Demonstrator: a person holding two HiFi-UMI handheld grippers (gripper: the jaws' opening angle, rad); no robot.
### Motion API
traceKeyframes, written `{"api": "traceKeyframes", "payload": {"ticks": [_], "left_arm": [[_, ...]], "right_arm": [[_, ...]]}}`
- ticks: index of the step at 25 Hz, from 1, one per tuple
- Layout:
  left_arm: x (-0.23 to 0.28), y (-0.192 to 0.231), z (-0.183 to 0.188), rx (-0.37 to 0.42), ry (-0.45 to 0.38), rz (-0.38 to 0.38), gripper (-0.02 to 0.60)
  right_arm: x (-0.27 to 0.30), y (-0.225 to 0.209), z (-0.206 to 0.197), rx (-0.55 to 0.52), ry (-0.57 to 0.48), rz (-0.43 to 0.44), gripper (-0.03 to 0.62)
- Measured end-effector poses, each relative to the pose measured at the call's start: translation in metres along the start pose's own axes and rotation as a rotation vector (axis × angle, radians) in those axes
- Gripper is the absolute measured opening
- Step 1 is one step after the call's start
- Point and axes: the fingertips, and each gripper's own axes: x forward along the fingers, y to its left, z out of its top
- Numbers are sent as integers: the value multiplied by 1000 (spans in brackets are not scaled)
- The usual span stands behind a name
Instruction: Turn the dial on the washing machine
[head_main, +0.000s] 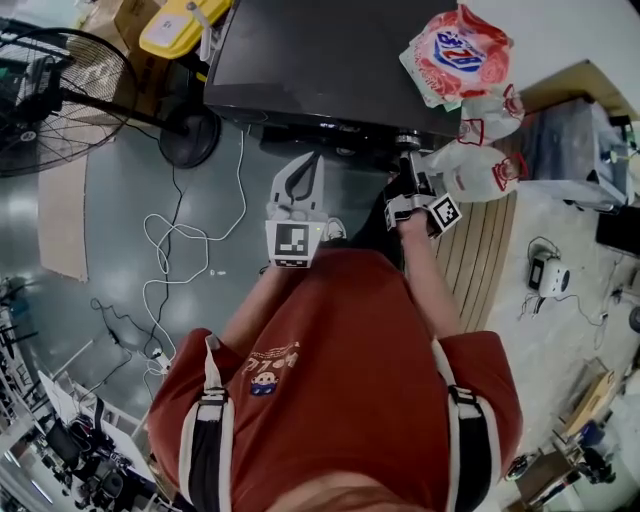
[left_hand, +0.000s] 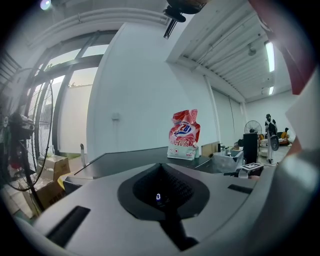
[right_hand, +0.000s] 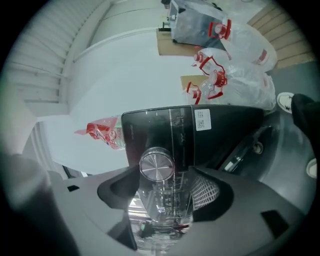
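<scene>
The washing machine (head_main: 320, 60) is dark and stands straight ahead of me. Its silver dial (head_main: 407, 140) sits on the front panel at the right. In the right gripper view the dial (right_hand: 156, 165) lies between the tips of my right gripper (right_hand: 165, 172), which is open: the left jaw is close to the dial's rim and a gap shows at the right jaw. From the head view, my right gripper (head_main: 408, 160) reaches up to the panel. My left gripper (head_main: 316, 160) hangs shut and empty before the machine's front, left of the dial, its tips (left_hand: 160, 164) together.
A red-and-white detergent bag (head_main: 460, 50) lies on the machine's lid, with clear plastic bags (head_main: 480, 170) beside the dial on a wooden pallet (head_main: 480, 250). A standing fan (head_main: 50, 90) and white cables (head_main: 190, 250) occupy the floor at the left.
</scene>
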Motion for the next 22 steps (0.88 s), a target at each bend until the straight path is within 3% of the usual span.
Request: {"api": "traceKeyframes", "payload": {"ticks": [7, 13, 22], "left_arm": [[-3, 1, 2, -3, -6, 12, 11], [-2, 7, 7, -8, -14, 26, 11], [-1, 30, 32, -23, -31, 65, 11]], "right_arm": [[-16, 24, -11, -291, 67, -65, 290], [-20, 71, -27, -558, 125, -40, 287], [-14, 158, -41, -1018, 119, -4, 278]]}}
